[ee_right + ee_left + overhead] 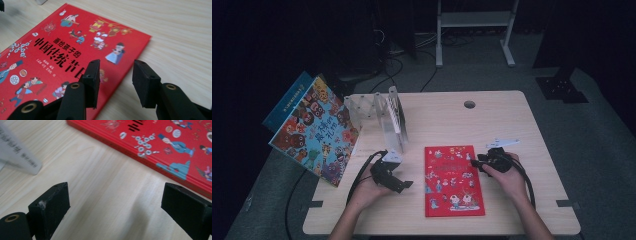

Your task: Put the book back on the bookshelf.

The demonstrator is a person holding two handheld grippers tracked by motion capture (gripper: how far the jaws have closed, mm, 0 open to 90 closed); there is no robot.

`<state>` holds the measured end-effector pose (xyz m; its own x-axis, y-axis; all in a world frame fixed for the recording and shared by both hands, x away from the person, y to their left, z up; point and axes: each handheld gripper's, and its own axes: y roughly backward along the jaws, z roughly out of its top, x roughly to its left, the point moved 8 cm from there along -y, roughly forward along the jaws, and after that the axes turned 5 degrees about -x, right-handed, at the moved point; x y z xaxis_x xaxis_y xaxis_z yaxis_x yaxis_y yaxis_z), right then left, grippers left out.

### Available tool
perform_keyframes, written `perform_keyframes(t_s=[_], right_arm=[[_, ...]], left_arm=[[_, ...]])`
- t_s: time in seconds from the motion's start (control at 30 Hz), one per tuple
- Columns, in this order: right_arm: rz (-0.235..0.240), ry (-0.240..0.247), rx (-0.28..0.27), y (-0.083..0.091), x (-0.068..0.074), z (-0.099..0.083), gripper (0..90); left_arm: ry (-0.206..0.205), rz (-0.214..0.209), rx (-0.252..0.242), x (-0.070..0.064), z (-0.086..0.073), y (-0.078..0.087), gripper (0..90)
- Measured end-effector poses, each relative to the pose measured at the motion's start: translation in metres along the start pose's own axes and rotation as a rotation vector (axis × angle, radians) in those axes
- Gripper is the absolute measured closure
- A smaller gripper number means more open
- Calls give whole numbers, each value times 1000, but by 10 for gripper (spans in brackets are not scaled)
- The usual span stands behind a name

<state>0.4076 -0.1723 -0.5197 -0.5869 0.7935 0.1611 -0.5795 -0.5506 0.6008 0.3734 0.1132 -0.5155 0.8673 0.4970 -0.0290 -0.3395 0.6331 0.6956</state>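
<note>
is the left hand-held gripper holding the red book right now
No, the left hand-held gripper stands open over bare table, with the red book lying beyond its jaws.

book rack [382,117], propped picture book [314,131]

The high view is dim: only the table [512,125] is lit, from above, and the room behind falls to near black. Both gripper views are bright and even. In the left one the near jaws blur and throw soft shadows on the wood; the book [62,50] has faint sheen.
</note>
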Motion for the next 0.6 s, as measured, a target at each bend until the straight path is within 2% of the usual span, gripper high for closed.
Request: perform_keyframes(t_s=[0.07, 0.1, 0.23, 0.43, 0.6], right_arm=[[6, 0, 14, -6, 3, 0, 552], [-10, 1, 21, -8, 2, -1, 548], [5, -22, 15, -13, 2, 2, 552], [-7, 12, 17, -28, 8, 13, 544], [-11, 32, 20, -41, 12, 23, 540]], left_arm=[[-12, -8, 4, -4, 1, -3, 74], [-15, -12, 5, -6, 2, -5, 74], [-41, -37, 30, -17, 2, -15, 74], [-79, -54, 53, -30, 4, -27, 74], [-96, -48, 66, -32, 3, -30, 74]])
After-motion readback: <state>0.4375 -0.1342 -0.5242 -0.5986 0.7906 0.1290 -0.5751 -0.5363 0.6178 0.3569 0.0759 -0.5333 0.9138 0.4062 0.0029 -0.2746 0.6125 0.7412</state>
